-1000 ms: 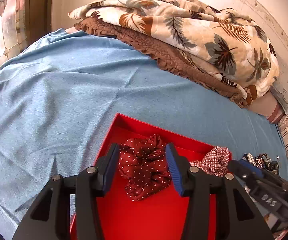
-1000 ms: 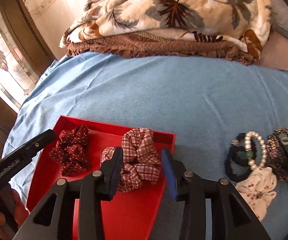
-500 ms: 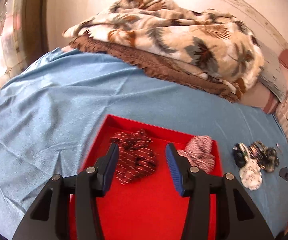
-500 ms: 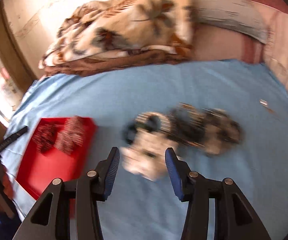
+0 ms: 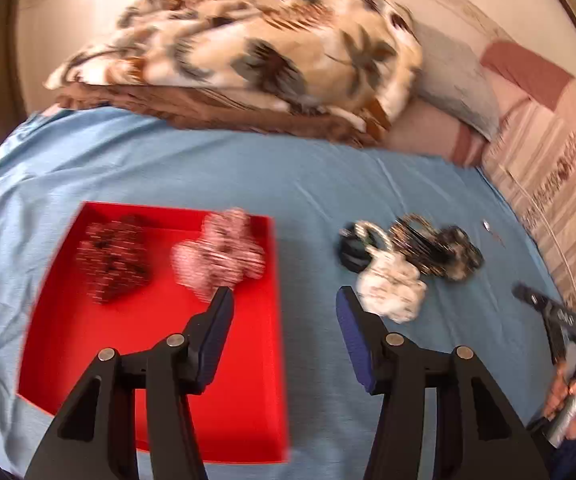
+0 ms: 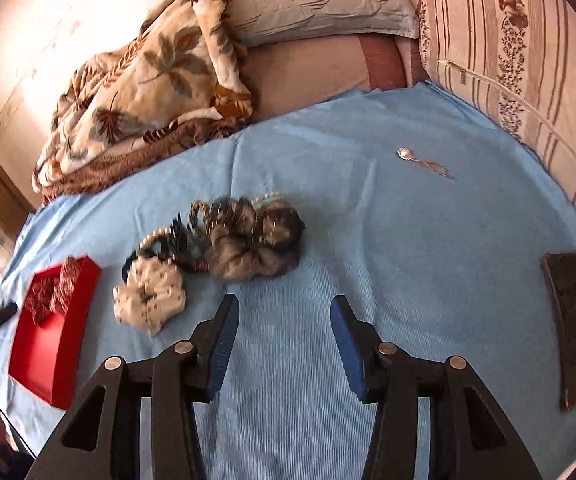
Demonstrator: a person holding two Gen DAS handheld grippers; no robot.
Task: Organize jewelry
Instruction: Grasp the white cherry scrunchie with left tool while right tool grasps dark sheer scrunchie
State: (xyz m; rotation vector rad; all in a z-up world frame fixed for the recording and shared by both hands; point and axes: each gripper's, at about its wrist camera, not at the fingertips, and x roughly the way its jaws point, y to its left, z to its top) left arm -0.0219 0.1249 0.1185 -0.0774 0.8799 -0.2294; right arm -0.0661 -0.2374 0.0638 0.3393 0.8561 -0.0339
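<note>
Here, both tools agape, empty, two scrunchies [image 5: 175, 258] in red tray [image 5: 87, 360].

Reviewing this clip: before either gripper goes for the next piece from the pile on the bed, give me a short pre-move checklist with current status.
1. Right gripper open, holding nothing: ok.
2. Left gripper open, holding nothing: ok.
3. Red tray has bare floor in front of the dark dotted scrunchie and checked scrunchie: ok.
4. White floral scrunchie at the pile's near edge, reachable: ok.
5. Pearl bracelet free of the neighbouring dark pieces: cannot tell.
6. Pendant lies apart from the pile: ok.
</note>
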